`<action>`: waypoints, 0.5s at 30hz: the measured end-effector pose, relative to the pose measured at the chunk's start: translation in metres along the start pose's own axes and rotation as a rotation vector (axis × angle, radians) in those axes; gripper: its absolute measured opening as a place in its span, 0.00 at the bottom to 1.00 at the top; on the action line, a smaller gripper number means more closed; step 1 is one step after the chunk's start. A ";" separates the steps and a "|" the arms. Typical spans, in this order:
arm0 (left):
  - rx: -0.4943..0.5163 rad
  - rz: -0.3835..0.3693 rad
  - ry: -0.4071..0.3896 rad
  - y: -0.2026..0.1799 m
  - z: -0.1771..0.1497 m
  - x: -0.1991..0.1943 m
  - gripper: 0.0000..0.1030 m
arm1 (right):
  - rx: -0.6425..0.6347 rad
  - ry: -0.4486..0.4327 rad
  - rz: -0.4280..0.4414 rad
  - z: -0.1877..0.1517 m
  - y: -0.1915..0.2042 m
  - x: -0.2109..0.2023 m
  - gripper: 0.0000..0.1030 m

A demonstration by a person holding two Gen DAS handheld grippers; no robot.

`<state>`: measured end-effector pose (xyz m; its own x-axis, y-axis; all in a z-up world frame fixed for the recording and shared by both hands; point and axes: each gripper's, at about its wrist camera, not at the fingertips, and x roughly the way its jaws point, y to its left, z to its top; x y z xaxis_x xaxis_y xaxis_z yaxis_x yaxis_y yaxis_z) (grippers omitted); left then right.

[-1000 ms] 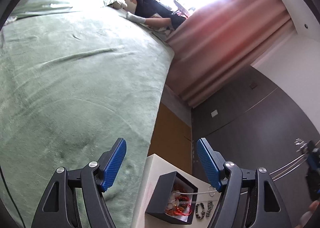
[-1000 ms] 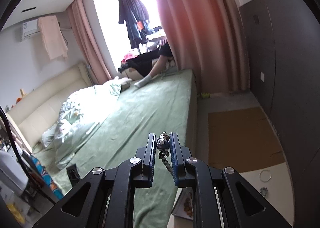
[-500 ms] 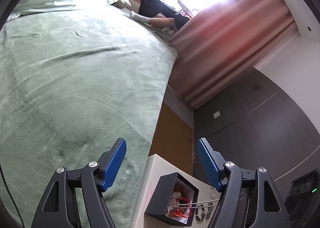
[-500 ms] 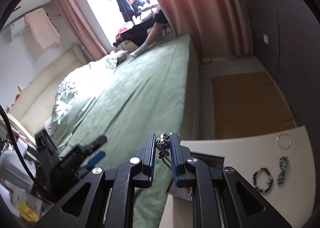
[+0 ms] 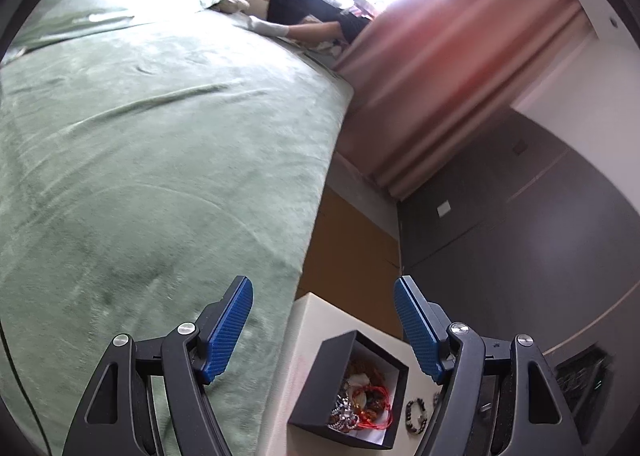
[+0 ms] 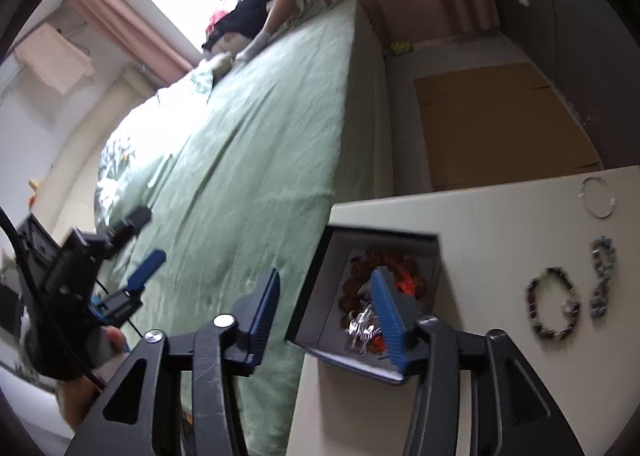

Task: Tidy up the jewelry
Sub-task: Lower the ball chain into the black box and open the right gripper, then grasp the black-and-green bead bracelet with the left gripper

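A black jewelry box (image 6: 434, 256) stands open on a white table (image 6: 500, 216), holding red, brown and silver pieces; a silver chain (image 6: 362, 324) lies in it. My right gripper (image 6: 326, 292) is open and empty, just above the box. On the table right of the box lie a dark bead bracelet (image 6: 554, 308), a grey-blue chain bracelet (image 6: 602, 280) and a thin silver ring bangle (image 6: 597, 198). My left gripper (image 5: 323, 310) is open and empty, held above and left of the box (image 5: 320, 388); it also shows in the right wrist view (image 6: 136, 276).
A bed with a green blanket (image 5: 140, 156) runs along the table's left edge. A person sits at its far end (image 5: 304, 16). Pink curtains (image 5: 440, 76), a dark wall (image 5: 520, 236) and cardboard on the floor (image 6: 500, 128) lie beyond.
My right gripper came down over the box and opened; the silver chain it held now lies in the box. My left gripper stayed open and hardly moved.
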<state>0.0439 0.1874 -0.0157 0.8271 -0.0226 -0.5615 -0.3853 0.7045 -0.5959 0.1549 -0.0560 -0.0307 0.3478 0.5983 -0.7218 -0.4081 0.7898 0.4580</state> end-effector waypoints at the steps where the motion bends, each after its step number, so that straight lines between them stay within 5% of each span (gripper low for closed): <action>1: 0.023 0.003 0.003 -0.006 -0.003 0.002 0.72 | 0.006 -0.013 -0.002 0.001 -0.002 -0.005 0.49; 15: 0.285 -0.065 0.161 -0.095 -0.067 0.048 0.72 | 0.255 -0.134 -0.119 0.000 -0.111 -0.092 0.57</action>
<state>0.0927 0.0715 -0.0240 0.7619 -0.1700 -0.6250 -0.1849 0.8677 -0.4614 0.1682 -0.1991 -0.0156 0.4953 0.4987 -0.7114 -0.1390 0.8538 0.5017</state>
